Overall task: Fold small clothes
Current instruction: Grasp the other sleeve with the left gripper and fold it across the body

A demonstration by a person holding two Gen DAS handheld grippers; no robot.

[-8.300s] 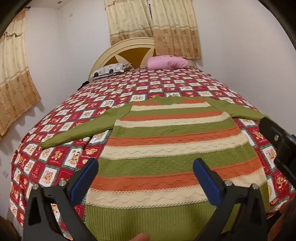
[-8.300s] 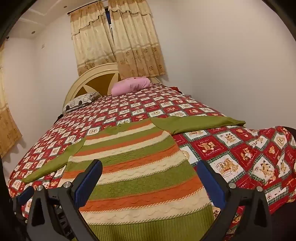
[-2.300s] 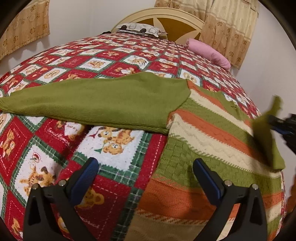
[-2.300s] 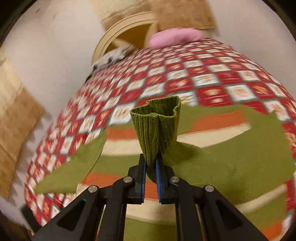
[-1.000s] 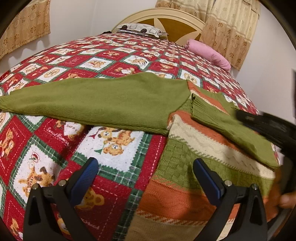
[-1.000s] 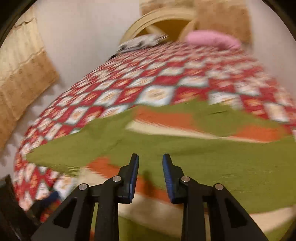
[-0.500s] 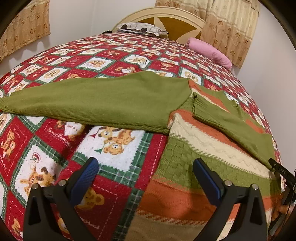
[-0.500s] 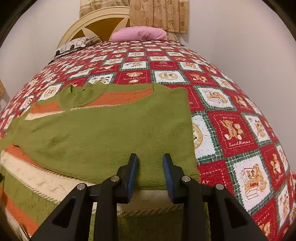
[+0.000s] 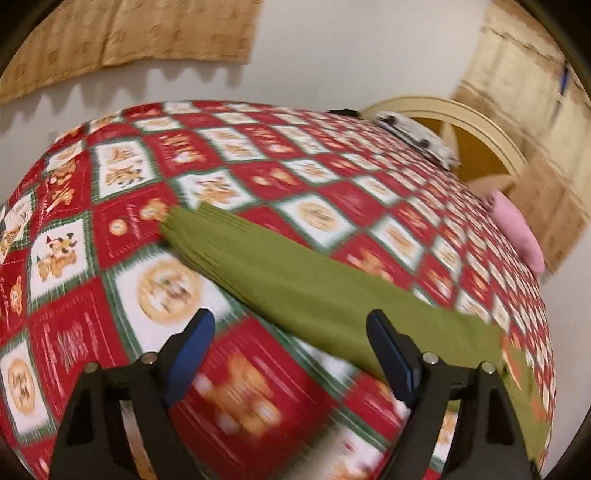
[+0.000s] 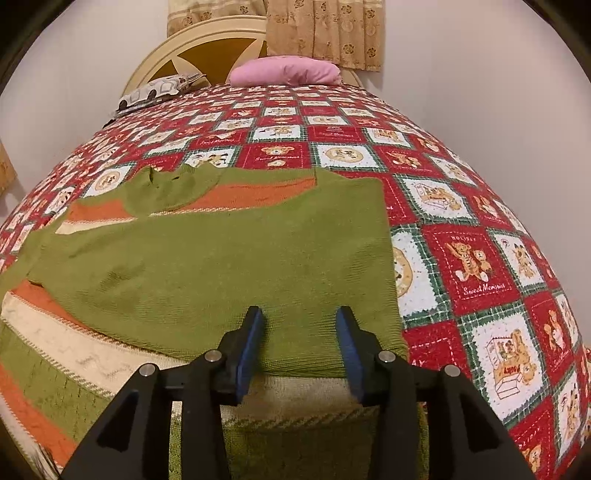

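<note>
The sweater (image 10: 207,258) lies flat on the quilt (image 10: 480,266), its striped body toward the foot of the bed and its collar toward the headboard (image 10: 207,48). One green sleeve is folded across the chest, so that plain green knit covers most of the orange, cream and green stripes below the collar. The other sleeve (image 9: 295,280) stretches straight out from the sweater over the quilt, its ribbed cuff at the far end; that view is blurred.

The right gripper (image 10: 301,345) hangs just over the folded sleeve's near edge, jaws partly apart and having just been opening; the green knit shows in the gap between them, but the pads do not press on it. The left gripper (image 9: 291,354) is beside the sweater, over the quilt at the outstretched sleeve's near edge, jaws wide though they have just been closing a little, with nothing gripped.

Beyond the sweater, at the headboard, lie a pink pillow (image 10: 286,70) and a patterned pillow (image 10: 159,90). Curtains (image 10: 321,31) hang behind.
</note>
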